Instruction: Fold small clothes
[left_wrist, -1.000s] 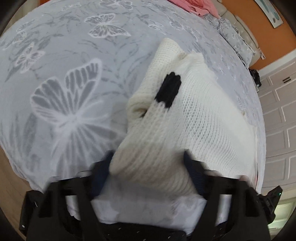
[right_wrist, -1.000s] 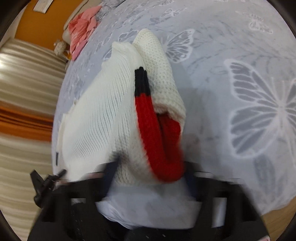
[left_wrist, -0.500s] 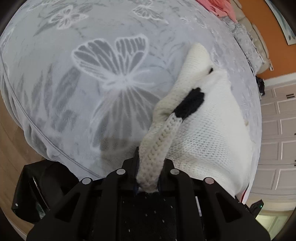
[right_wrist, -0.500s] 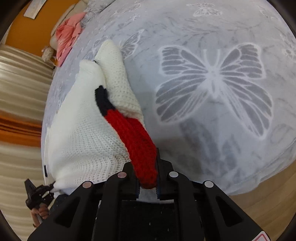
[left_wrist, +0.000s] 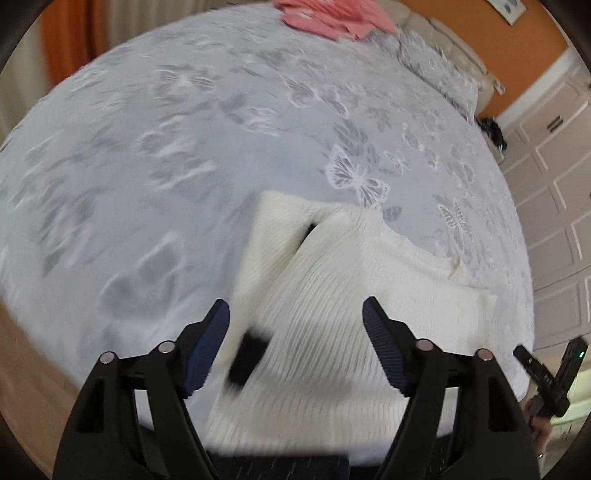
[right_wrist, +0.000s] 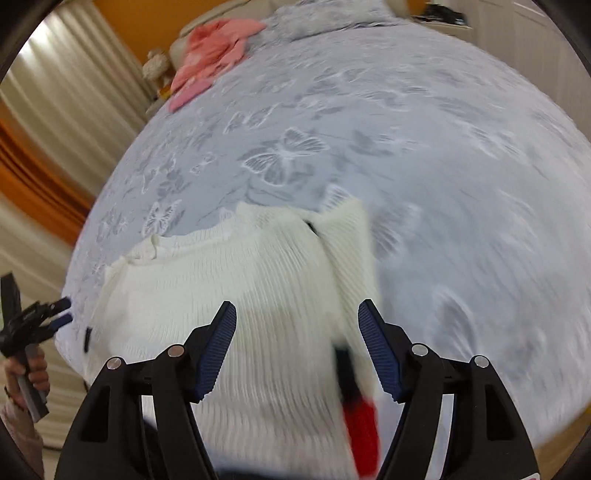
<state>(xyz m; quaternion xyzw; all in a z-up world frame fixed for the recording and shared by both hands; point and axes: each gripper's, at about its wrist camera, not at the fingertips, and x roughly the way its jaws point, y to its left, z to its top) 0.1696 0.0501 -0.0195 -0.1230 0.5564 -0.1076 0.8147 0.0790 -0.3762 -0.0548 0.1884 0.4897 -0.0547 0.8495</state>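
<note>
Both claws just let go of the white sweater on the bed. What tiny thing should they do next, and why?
Probably reach back down and pinch the sweater at its near edge, to fold it away over itself. Both the left claw and right claw have just opened with nothing pinched, and the sleeves, one with a red cuff, already lie folded in.

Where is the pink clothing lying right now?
The pink clothing lies at the far end of the bed, near the pillows: top centre in the left wrist view, upper left in the right wrist view, well beyond the white sweater.
</note>
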